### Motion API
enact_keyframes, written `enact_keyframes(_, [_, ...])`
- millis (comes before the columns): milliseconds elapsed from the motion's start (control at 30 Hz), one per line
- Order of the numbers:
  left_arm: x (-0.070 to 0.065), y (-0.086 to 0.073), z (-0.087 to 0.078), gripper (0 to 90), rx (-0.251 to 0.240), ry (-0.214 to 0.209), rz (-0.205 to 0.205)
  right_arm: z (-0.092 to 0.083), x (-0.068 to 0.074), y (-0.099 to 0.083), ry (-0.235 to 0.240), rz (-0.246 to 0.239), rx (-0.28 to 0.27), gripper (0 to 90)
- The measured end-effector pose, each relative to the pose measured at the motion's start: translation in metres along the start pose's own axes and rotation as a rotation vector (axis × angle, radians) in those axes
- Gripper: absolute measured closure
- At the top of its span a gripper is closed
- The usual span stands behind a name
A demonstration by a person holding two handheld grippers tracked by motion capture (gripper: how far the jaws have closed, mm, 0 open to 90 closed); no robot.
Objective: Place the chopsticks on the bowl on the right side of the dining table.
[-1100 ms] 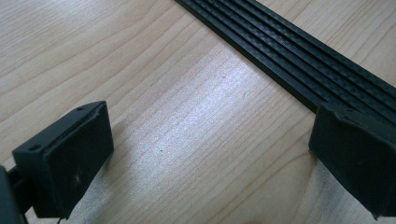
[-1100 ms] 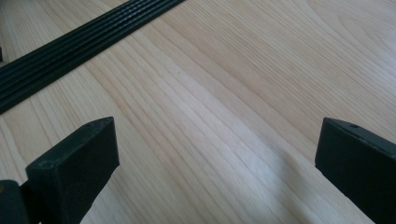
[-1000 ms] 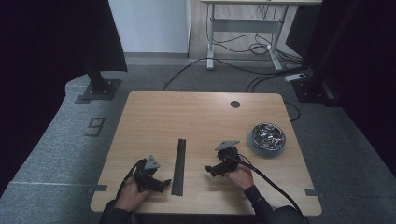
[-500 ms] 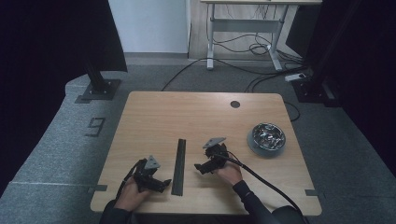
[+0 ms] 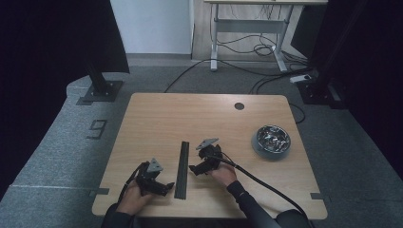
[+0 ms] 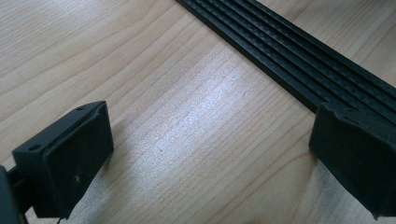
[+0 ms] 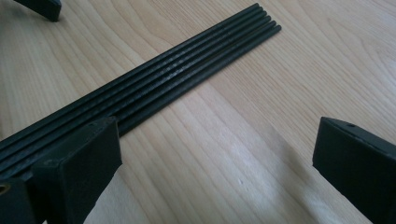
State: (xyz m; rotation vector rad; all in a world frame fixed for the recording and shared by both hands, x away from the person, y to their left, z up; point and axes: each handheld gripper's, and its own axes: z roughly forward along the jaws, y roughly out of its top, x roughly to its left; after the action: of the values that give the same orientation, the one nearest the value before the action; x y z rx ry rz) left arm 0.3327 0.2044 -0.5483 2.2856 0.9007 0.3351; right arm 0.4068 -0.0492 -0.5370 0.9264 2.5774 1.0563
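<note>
A long black ribbed strip [image 5: 182, 162] lies flat on the wooden table [image 5: 161, 114], near the front edge, with its length running away from the person. The left gripper [image 5: 164, 186] is just beside the strip on its left side, close to the near end; in the left gripper view its jaws stand wide apart with only bare wood between them, and the strip [image 6: 299, 65] passes slantwise behind the right jaw, which overlaps its edge (whether it touches there I cannot tell). The right gripper [image 5: 195, 168] is just beside the strip on its right side, about at the middle of its length. Its jaws are also spread wide and hold nothing; in the right gripper view the strip [image 7: 177, 70] runs behind the left jaw. A metal bowl [image 5: 271, 139] with shiny small parts stands well apart, toward the right side of the table
</note>
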Motion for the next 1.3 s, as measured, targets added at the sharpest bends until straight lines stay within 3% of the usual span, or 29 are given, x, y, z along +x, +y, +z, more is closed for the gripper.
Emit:
enact_keyframes(200, [0.0,0.0,0.0,0.0,0.001,0.0,0.0,0.005,0.004,0.005,0.008,0.016,-0.006,0.8])
enact_keyframes(700, [0.0,0.0,0.0,0.0,0.001,0.002,-0.002,0.024,0.014,0.011,-0.021,-0.018,0.032,1.1])
enact_keyframes(1300, [0.0,0.0,0.0,0.0,0.0,0.003,-0.003,0.022,0.002,0.008,-0.067,0.003,0.057,0.0])
